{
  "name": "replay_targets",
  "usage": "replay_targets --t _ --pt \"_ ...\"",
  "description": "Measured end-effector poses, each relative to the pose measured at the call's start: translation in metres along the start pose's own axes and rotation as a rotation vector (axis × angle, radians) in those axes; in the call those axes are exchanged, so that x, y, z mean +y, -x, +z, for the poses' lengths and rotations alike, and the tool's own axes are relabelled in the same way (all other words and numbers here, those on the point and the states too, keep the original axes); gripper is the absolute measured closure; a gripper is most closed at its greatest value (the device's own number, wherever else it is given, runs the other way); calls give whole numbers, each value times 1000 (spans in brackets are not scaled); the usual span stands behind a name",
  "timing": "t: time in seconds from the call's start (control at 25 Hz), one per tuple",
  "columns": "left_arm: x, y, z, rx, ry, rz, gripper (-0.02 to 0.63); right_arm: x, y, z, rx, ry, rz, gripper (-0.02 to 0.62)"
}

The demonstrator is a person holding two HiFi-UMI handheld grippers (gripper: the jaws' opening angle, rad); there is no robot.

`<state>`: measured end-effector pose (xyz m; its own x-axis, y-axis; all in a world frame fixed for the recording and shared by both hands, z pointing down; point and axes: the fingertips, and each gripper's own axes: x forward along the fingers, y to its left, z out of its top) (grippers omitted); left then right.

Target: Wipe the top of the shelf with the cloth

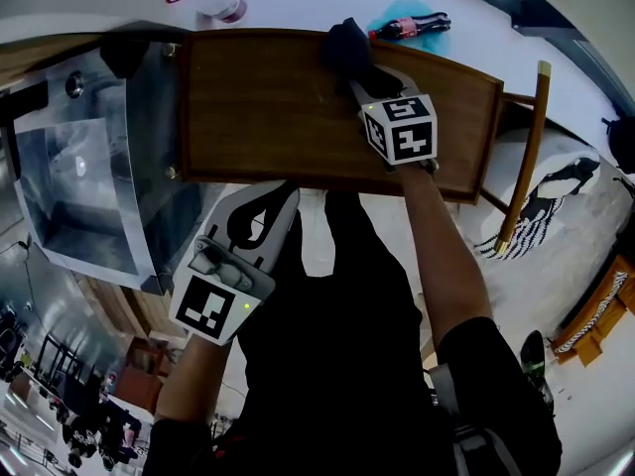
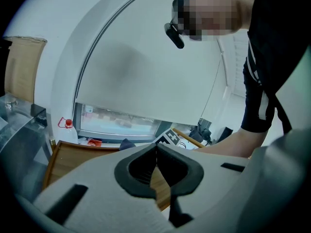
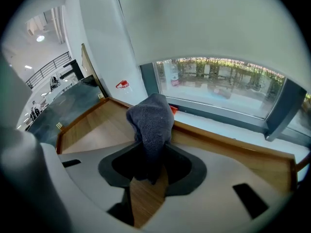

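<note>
Holds the right gripper [image 1: 355, 75] over the far part of the wooden shelf top [image 1: 268, 107], toward 1 o'clock on it, jaws clamped on a dark grey cloth [image 1: 344, 46]. Shows, in the right gripper view, that cloth bunched and standing up out of the jaws, just above the shelf's raised far rim; contact with the wood not clear from any view. Holds the left gripper [image 1: 283, 201] just off the near edge, at 6 o'clock from the shelf top, jaws closed tip to tip with nothing between them, pointing across the wood toward 12 o'clock. Sees beyond the shelf, at 1 o'clock, a cola bottle [image 1: 409, 26] lying on a teal patch [image 1: 397, 13], and at 11 o'clock a plastic bottle [image 1: 223, 3] with a red cap. Finds a clear panel [image 1: 89, 157] against the shelf's side at 9 o'clock and a slanting wooden rod [image 1: 526, 157] at 3 o'clock.
</note>
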<state>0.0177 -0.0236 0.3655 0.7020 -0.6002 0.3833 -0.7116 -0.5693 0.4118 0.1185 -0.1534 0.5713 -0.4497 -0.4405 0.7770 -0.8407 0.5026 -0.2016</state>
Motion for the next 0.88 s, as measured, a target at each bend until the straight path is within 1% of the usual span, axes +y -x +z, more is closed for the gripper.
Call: replay_targets --t 0.56,0.88 --pt "-51 -52 4 32 -43 -91 586 -90 55 -41 -17 -121 -131 456" --pt "-75 -74 3 46 -65 -134 586 -129 78 -58 -22 -167 -189 456"
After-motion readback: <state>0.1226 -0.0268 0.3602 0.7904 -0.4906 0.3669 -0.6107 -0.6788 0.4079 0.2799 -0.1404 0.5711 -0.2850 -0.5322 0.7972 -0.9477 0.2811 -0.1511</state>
